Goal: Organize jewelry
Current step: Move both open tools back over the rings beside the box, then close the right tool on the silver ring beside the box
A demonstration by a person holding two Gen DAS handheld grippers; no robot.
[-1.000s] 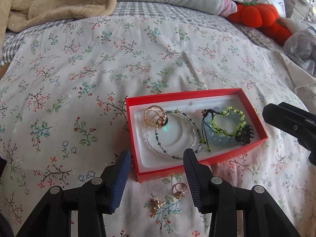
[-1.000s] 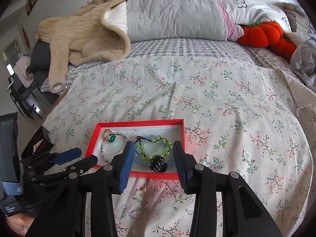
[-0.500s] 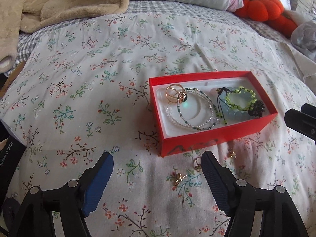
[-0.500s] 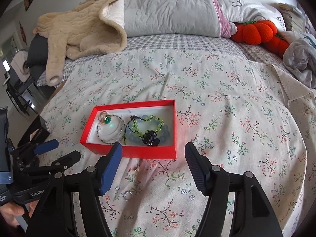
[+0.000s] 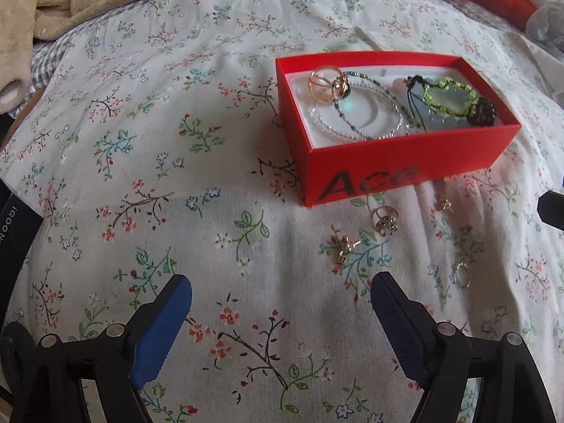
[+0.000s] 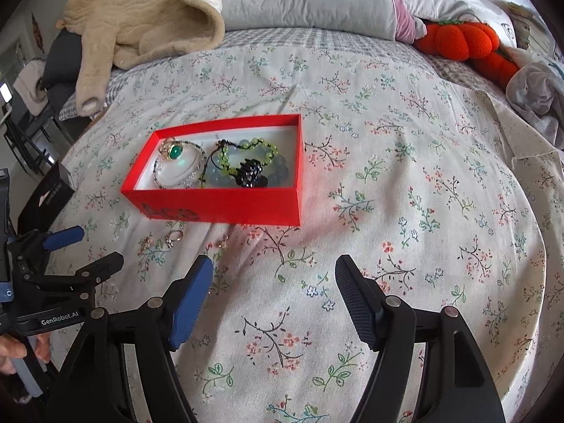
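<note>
A bright red cardboard box (image 5: 405, 162) sits on the flowery white bedsheet (image 5: 211, 211), right of centre in the left wrist view. It is there to keep the jewelry together. Inside lie a gold ring with a green stone (image 6: 173, 151), a clear bead bracelet (image 5: 356, 120) and a lime green bead bracelet (image 5: 451, 97).

Some small pieces are not put away yet. A small gold ring (image 5: 384, 219) and a tiny gold earring (image 5: 343, 246) lie on the sheet just below the box, so I think they go in next.

The left gripper (image 5: 280, 313) has just been opening. Its blue fingers are wide apart and hold nothing. The right gripper (image 6: 273, 299) has been opening too, and it is empty above bare sheet.
</note>
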